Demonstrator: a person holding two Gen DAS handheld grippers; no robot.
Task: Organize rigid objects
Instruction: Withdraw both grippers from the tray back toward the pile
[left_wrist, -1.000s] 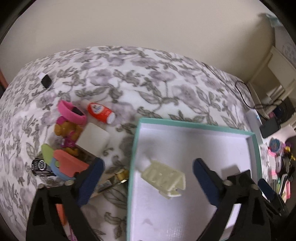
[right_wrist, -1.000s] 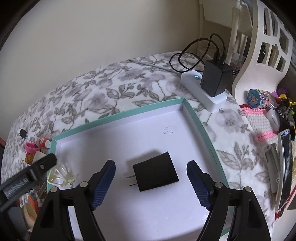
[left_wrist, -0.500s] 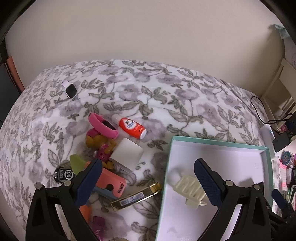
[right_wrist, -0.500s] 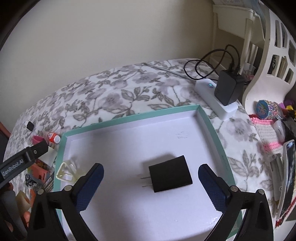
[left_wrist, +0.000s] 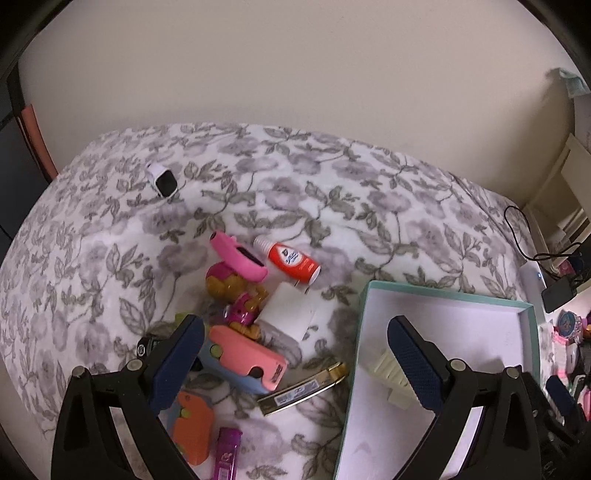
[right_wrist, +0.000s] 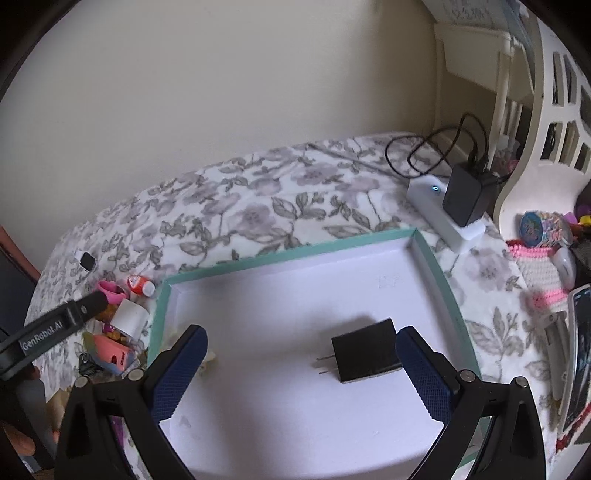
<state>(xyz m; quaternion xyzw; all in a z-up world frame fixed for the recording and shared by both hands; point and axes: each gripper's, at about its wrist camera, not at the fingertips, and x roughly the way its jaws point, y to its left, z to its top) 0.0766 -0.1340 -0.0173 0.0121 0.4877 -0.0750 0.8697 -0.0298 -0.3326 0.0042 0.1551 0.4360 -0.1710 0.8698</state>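
Rigid objects lay in a heap on the bed just left of the teal box; the pink case, white adapter and gold bar crowded together. We held the left gripper spread and empty over the pink case, so we judged it the next pick: lower squarely, pinch its long sides, avoid dragging neighbours. Inside the box sat the black charger, with the right gripper spread, empty, above it.
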